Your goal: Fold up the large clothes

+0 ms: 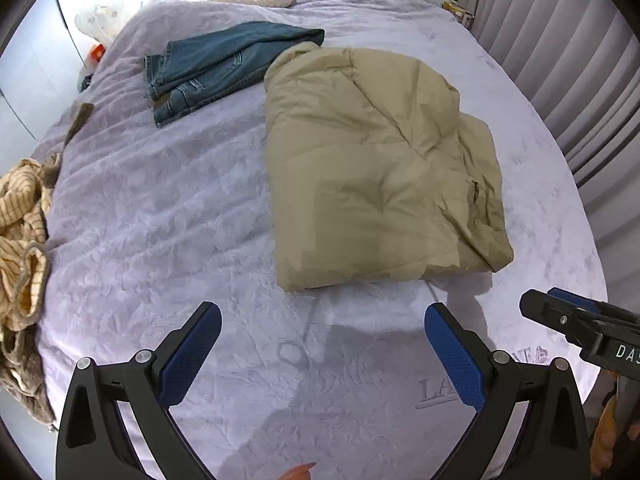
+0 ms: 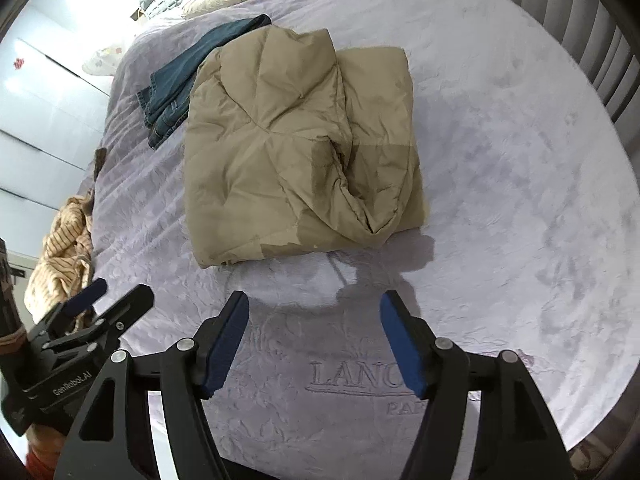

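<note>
Khaki jacket (image 1: 376, 168) is lying folded on the bed (image 1: 160, 208), beside folded jeans (image 1: 216, 64). Both the left gripper (image 1: 322, 344) and right gripper (image 2: 314, 336) are hovering wide open, holding nothing. A striped garment (image 1: 20, 216) is waiting, seemingly unfolded.

The room is bright with soft, even light. The brightest spot is the white wall (image 2: 36, 92) at the left of the right wrist view, which glares and looks washed out. Dark gray shadows of the tools fall on the purple blanket (image 1: 160, 208) just in front of the tan jacket (image 1: 372, 168), and blocky darker patches cover the jacket's near part. Both pictures bulge like a fishbowl, with black corners. The edges look bent and a little blurry; the middle is sharp.
</note>
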{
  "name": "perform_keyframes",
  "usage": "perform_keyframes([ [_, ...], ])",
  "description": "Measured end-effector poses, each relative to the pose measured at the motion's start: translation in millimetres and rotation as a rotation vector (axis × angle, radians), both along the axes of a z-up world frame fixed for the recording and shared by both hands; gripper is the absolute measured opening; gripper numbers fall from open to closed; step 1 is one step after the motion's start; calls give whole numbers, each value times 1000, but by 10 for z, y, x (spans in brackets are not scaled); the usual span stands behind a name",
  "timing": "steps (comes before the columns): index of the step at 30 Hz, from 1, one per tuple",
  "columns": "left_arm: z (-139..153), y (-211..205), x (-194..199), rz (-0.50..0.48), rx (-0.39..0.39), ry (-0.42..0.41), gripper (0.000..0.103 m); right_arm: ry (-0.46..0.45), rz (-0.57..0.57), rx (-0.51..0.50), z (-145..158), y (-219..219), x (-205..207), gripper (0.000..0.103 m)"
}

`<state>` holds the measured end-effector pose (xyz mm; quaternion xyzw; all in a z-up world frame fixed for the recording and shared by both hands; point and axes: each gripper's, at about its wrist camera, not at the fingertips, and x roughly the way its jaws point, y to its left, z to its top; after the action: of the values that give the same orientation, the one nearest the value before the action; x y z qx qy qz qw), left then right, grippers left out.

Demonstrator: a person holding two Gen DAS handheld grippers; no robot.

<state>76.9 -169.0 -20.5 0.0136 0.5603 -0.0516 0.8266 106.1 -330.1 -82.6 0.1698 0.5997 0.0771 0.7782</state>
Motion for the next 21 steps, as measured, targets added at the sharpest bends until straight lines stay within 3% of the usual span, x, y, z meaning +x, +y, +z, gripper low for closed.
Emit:
perform_keyframes([
  [3,107,1,-28,13,34,-27,102,-8,-5,-40,68,-13,-25,83],
  [8,295,29,-71,32,46,-65,102,-75,-7,-115,257,-38,-62,91],
  [12,469,22,-93,30,66,-115,102,-130,-44,-114,421,-81,-79,93],
  [14,555,25,-97,29,58,-131,102,-136,-55,-110,488,-99,-62,103],
  [21,760,45,-86,46,52,-165,102,-224,-79,-146,831,-136,-91,103],
])
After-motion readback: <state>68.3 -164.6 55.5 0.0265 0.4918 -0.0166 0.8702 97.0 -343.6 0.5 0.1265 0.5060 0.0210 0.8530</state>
